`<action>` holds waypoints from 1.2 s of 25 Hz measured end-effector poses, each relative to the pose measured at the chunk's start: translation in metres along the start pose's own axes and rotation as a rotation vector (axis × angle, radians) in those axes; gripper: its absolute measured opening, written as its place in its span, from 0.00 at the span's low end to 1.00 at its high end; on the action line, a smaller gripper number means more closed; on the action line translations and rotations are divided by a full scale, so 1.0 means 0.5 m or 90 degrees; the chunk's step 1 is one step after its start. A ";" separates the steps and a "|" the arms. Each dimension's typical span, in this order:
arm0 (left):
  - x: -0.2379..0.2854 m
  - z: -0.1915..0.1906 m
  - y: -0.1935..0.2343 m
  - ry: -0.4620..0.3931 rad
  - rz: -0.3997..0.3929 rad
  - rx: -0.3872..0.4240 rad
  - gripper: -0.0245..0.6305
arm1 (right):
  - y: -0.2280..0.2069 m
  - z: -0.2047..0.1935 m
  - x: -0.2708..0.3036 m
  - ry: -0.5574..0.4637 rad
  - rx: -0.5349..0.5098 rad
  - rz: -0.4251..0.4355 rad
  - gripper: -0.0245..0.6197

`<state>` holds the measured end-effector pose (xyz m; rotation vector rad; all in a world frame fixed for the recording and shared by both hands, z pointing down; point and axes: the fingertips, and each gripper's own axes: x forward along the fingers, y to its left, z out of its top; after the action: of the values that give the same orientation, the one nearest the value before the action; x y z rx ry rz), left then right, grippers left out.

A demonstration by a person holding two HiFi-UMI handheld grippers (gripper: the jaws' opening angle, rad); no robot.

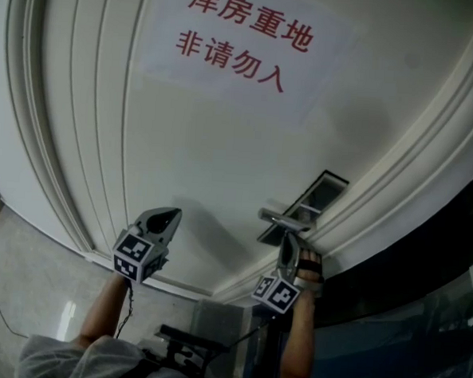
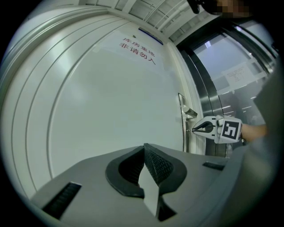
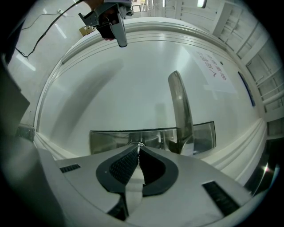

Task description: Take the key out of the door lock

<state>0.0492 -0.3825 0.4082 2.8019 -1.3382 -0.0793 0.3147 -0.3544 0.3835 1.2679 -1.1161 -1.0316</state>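
A steel lock plate [image 1: 314, 198] with a lever handle [image 1: 282, 220] sits at the right edge of the white door [image 1: 222, 159]. My right gripper [image 1: 288, 238] points up at the plate just below the handle. In the right gripper view its jaws [image 3: 139, 149] are shut on the thin metal head of the key [image 3: 140, 144], which meets the lock plate [image 3: 115, 138] left of the handle [image 3: 179, 106]. My left gripper [image 1: 171, 214] hangs in front of the door well left of the lock. It is shut [image 2: 144, 150] with nothing between its pads.
A paper sign with red characters [image 1: 242, 37] is stuck high on the door. Raised mouldings [image 1: 72, 134] frame the door panel. To the right of the door frame stand dark glass and metal panels [image 1: 420, 315]. The person's bare forearms reach up from below.
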 end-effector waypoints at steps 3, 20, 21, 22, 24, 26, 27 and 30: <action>-0.001 0.000 0.003 0.000 0.000 -0.001 0.05 | -0.001 0.000 -0.002 0.002 0.003 -0.001 0.07; -0.008 0.000 0.015 0.001 -0.003 0.001 0.05 | -0.001 0.002 -0.011 0.009 0.002 0.000 0.07; -0.008 0.000 0.015 0.001 -0.003 0.002 0.05 | -0.001 0.002 -0.010 0.010 0.002 -0.001 0.07; -0.008 0.001 0.015 0.001 -0.004 0.001 0.05 | 0.000 0.002 -0.010 0.011 0.003 -0.001 0.07; -0.008 0.001 0.014 0.001 -0.005 0.001 0.05 | 0.002 0.000 -0.010 0.013 0.003 0.002 0.07; -0.009 0.000 0.013 0.002 -0.005 0.002 0.05 | 0.002 0.000 -0.010 0.011 0.004 0.003 0.07; -0.009 -0.001 0.013 0.002 -0.006 0.003 0.05 | 0.002 0.000 -0.010 0.010 0.004 0.003 0.07; -0.013 -0.002 0.014 0.005 -0.008 0.006 0.05 | 0.002 0.000 -0.011 0.011 0.007 0.001 0.07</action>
<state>0.0395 -0.3820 0.4098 2.8144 -1.3231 -0.0622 0.3136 -0.3491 0.3842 1.2827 -1.1103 -1.0123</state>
